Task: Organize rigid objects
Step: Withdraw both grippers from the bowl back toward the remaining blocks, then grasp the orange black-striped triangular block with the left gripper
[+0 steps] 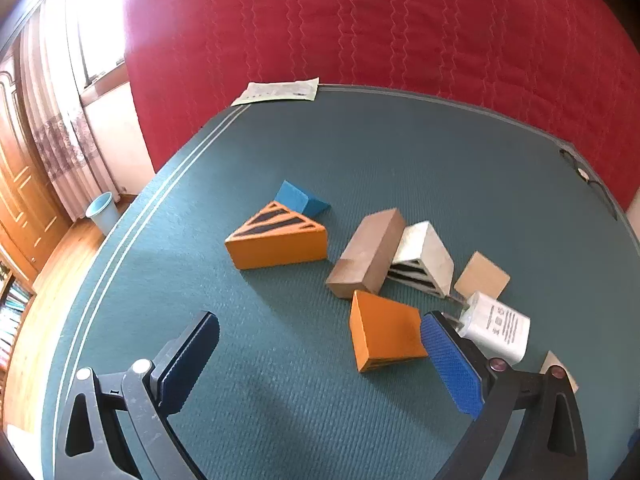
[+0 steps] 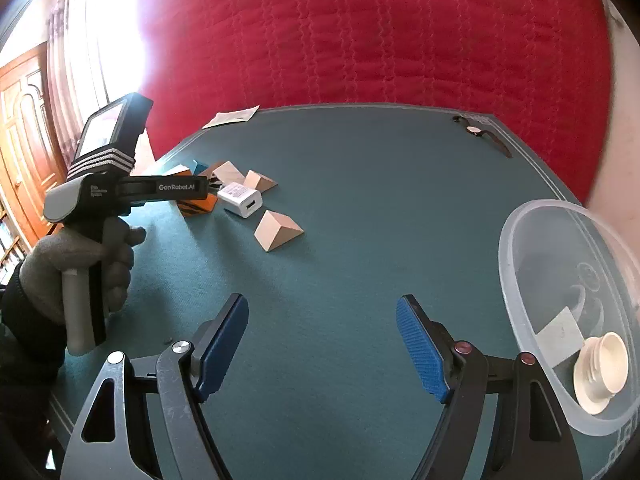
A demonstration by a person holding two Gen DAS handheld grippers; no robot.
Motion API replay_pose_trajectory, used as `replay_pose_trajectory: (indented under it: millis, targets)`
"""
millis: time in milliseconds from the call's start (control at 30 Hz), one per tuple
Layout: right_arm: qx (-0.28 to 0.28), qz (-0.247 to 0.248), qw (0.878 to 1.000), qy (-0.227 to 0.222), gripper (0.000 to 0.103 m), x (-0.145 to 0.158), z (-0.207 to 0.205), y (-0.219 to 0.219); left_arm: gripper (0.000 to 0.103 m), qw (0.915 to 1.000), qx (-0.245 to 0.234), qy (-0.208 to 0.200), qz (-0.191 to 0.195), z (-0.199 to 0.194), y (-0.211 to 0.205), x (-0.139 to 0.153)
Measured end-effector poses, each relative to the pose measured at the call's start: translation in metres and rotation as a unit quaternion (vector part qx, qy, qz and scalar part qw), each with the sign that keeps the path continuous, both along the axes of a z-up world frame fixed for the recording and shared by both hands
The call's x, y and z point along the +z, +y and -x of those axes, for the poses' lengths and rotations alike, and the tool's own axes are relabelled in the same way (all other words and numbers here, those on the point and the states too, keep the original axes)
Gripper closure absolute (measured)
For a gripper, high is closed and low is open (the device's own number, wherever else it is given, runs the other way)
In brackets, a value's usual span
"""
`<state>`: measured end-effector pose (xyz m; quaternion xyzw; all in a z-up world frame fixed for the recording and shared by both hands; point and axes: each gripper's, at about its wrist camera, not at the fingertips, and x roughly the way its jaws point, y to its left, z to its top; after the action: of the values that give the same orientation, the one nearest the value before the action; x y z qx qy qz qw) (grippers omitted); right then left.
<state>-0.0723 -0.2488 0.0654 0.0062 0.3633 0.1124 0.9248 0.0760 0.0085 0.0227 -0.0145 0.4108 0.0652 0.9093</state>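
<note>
A cluster of blocks lies on the green table (image 1: 280,400): a striped orange wedge (image 1: 276,240), a blue wedge (image 1: 302,198), a brown block (image 1: 368,254), a white striped wedge (image 1: 424,258), a plain orange wedge (image 1: 382,330) and a white charger (image 1: 496,326). My left gripper (image 1: 320,354) hovers open just short of them, its right pad beside the plain orange wedge. My right gripper (image 2: 320,346) stands open over bare cloth, nothing between its fingers. In the right wrist view the charger (image 2: 242,200) and a wooden wedge (image 2: 278,230) lie beyond it.
A clear plastic bowl (image 2: 516,280) at the right holds a white bulb socket (image 2: 600,372) and a small card. A gloved hand (image 2: 80,264) holds the left gripper. A paper slip (image 1: 280,90) and a wristwatch (image 2: 480,132) lie at the far edge. A red quilt hangs behind.
</note>
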Motion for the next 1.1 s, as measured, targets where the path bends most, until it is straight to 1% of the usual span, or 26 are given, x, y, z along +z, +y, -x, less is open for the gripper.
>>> replay_pose_trajectory:
  millis: [233,400,667,800,933,1000,1100]
  targets:
    - [-0.001,-0.003,1.000,0.006,0.026,-0.002,0.000,0.000,0.001,1.0000,-0.003,0.002,-0.005,0.007,0.009,-0.002]
    - [-0.001,-0.003,1.000,0.007,0.026,-0.002,-0.001,0.000,0.001,0.9997,-0.008,0.001,-0.022,0.021,0.023,-0.002]
    - [0.003,-0.002,1.000,0.012,0.026,-0.006,0.001,0.006,0.001,0.9996,0.009,0.001,-0.027,0.033,0.048,-0.001]
    - [0.005,-0.002,1.000,0.014,0.026,-0.006,0.000,0.010,0.001,0.9999,0.000,-0.007,-0.013,0.034,0.041,0.005]
    - [0.007,0.000,1.000,0.017,0.026,-0.007,-0.003,0.013,0.001,0.9998,-0.010,-0.012,-0.009,0.028,0.028,0.008]
    - [0.009,0.001,1.000,0.020,0.026,-0.008,-0.005,0.015,0.001,0.9999,-0.005,-0.011,-0.008,0.022,0.023,0.007]
    - [0.011,0.002,0.999,0.030,0.026,-0.011,-0.009,0.017,0.001,0.9999,0.013,0.003,-0.006,0.010,0.023,0.003]
